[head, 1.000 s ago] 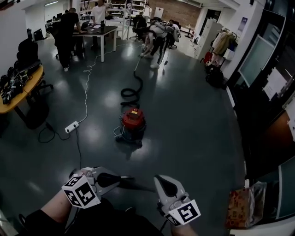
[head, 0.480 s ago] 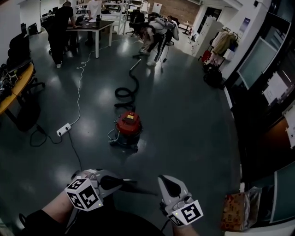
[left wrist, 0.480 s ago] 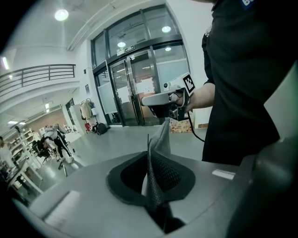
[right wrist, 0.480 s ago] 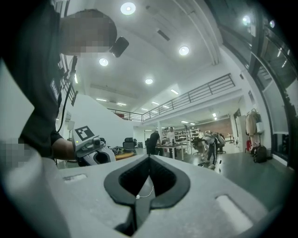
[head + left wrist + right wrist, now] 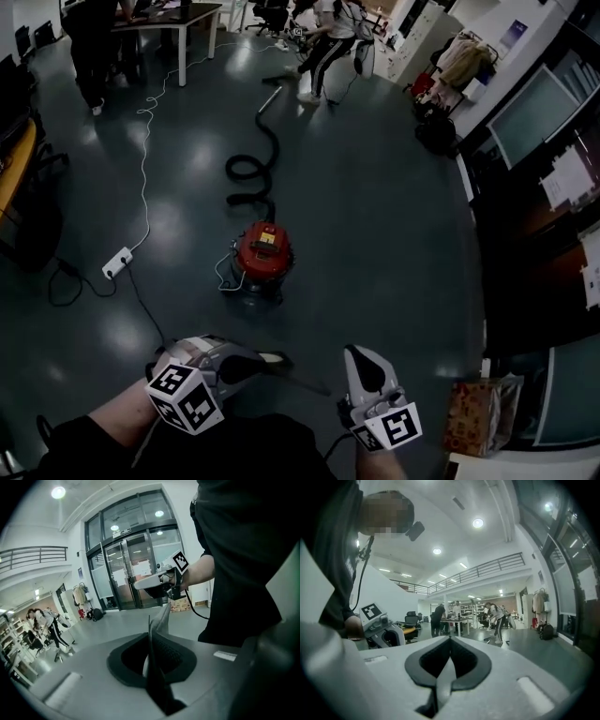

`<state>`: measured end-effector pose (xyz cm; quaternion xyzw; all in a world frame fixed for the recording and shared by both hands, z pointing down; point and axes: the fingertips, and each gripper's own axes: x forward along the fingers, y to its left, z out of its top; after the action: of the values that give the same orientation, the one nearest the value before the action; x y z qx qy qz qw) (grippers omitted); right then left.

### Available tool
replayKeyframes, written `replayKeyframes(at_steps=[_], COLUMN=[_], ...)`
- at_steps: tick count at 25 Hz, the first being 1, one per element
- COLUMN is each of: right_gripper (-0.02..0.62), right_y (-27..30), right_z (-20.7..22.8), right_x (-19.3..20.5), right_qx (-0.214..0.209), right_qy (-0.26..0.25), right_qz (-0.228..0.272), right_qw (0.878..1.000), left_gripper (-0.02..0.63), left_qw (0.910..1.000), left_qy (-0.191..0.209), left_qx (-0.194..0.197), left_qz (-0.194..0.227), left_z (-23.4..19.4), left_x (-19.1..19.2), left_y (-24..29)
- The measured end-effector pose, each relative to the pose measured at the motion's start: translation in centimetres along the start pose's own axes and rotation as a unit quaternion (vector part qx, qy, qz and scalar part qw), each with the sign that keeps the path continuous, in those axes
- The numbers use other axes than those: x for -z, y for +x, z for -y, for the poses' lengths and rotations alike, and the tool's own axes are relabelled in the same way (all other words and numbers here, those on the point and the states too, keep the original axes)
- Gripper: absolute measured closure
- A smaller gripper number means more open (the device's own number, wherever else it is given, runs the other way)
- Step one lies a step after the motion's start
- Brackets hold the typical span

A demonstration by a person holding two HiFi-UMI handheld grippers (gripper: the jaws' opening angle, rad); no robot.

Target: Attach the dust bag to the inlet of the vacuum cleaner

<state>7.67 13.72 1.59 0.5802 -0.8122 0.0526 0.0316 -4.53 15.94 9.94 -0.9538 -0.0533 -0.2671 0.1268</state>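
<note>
Okay, looking steeply down on a dark glossy floor point(image 5: 394, 234). Near the middle, a red vacuum cleaner point(image 5: 262, 251), upright on that floor and well apart from both tools. Off its far side, a black hose point(image 5: 272, 142), looped once, ending in a pale wand point(image 5: 270, 98) close to a bent-over person point(image 5: 323, 33). Left of the vacuum cleaner, a white power strip point(image 5: 117, 262), with a white cable point(image 5: 143, 159) trailing up toward a table point(image 5: 178, 14).

At bottom left, the left gripper point(image 5: 272, 360), marker cube point(image 5: 185, 398) nearest the camera, tips pointing right. In the left gripper view, jaws pressed together, nothing between them.

At bottom right, the right gripper point(image 5: 361, 354), pointing ahead toward the vacuum cleaner, near the left one but not touching it. In the right gripper view, jaws likewise flat against each other, empty.

At the lower right edge, a patterned bag point(image 5: 476, 417) standing on the floor beside dark cabinets point(image 5: 544, 309). Upper right, coats point(image 5: 464, 58) hanging, a dark backpack point(image 5: 436, 133) on the floor below them.
</note>
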Motion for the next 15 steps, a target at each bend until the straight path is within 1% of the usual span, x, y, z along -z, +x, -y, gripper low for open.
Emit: replayKeyframes(at_steps=[4, 8, 11, 15], right_gripper=[0.594, 0.594, 0.593, 0.593], right_y=[3.3, 6.0, 7.8, 9.9], right_z=[2.5, 5.3, 7.6, 10.6], right_x=[0.3, 1.0, 2.4, 4.2], right_qx=[0.01, 0.0, -0.024, -0.074], right_qy=[0.002, 0.012, 0.02, 0.025], right_qz=[-0.003, -0.001, 0.0, -0.004], right_qw=[1.0, 1.0, 1.0, 0.997], left_gripper=[0.583, 0.583, 0.581, 0.583], left_qw=[0.9999, 0.9994, 0.9991, 0.9982], left_qy=[-0.008, -0.025, -0.039, -0.058], left_qx=[0.012, 0.022, 0.016, -0.003], left_qz=[0.005, 0.009, -0.001, -0.017], left_z=[-2.9, -4.6, -5.8, -7.1], left_x=[1.7, 2.6, 3.4, 4.4], left_y=[1.2, 3.2, 5.7, 9.3])
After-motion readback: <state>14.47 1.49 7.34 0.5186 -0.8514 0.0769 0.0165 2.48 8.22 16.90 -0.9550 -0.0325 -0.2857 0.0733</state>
